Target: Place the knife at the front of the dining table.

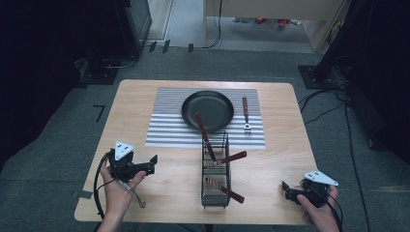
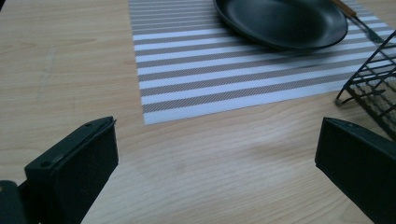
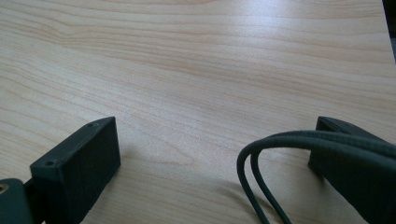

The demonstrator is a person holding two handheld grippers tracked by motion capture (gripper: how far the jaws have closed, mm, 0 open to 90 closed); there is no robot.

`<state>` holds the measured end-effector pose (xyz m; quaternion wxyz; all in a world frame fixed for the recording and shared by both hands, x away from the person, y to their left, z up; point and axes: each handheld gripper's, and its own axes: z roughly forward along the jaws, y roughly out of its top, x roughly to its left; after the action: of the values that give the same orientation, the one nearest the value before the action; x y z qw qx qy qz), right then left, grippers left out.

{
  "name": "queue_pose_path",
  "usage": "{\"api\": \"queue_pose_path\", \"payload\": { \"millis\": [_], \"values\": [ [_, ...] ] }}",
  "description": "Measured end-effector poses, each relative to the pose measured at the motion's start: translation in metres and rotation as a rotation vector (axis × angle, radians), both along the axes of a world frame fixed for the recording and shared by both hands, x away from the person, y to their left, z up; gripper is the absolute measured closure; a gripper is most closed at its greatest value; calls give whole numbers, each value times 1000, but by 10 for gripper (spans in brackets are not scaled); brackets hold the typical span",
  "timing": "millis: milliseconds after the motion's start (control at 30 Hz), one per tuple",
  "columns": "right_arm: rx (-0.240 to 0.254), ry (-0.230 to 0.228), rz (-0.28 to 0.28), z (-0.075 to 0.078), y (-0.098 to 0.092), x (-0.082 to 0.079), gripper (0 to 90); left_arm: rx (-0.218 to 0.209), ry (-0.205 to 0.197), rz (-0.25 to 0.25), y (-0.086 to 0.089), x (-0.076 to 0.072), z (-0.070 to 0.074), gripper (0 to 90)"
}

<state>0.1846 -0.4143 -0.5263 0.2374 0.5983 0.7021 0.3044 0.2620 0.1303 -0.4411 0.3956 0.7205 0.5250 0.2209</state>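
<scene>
Two grippers are held wide open and empty: left gripper (image 1: pixel 153 159) near the table's front left, right gripper (image 1: pixel 285 186) at front right. Between them stands the wire cutlery basket (image 1: pixel 215 189), three wooden-handled utensils (image 1: pixel 205 134) leaning out. Tipping is risked if a slanted handle is pulled sideways; snagging on wire is likely.
</scene>
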Motion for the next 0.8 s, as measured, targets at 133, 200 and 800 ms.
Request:
{"api": "queue_pose_path", "payload": {
  "millis": [133, 200, 800],
  "values": [
    [0, 0, 0, 0, 0, 0, 14, -2, -10, -22, -11, 3, 5, 0],
    [0, 0, 0, 0, 0, 0, 14, 0, -11, -30, -14, 4, 6, 0],
    [0, 0, 0, 0, 0, 0, 14, -28, -27, -89, -49, 14, 17, 3]
  ]
}}
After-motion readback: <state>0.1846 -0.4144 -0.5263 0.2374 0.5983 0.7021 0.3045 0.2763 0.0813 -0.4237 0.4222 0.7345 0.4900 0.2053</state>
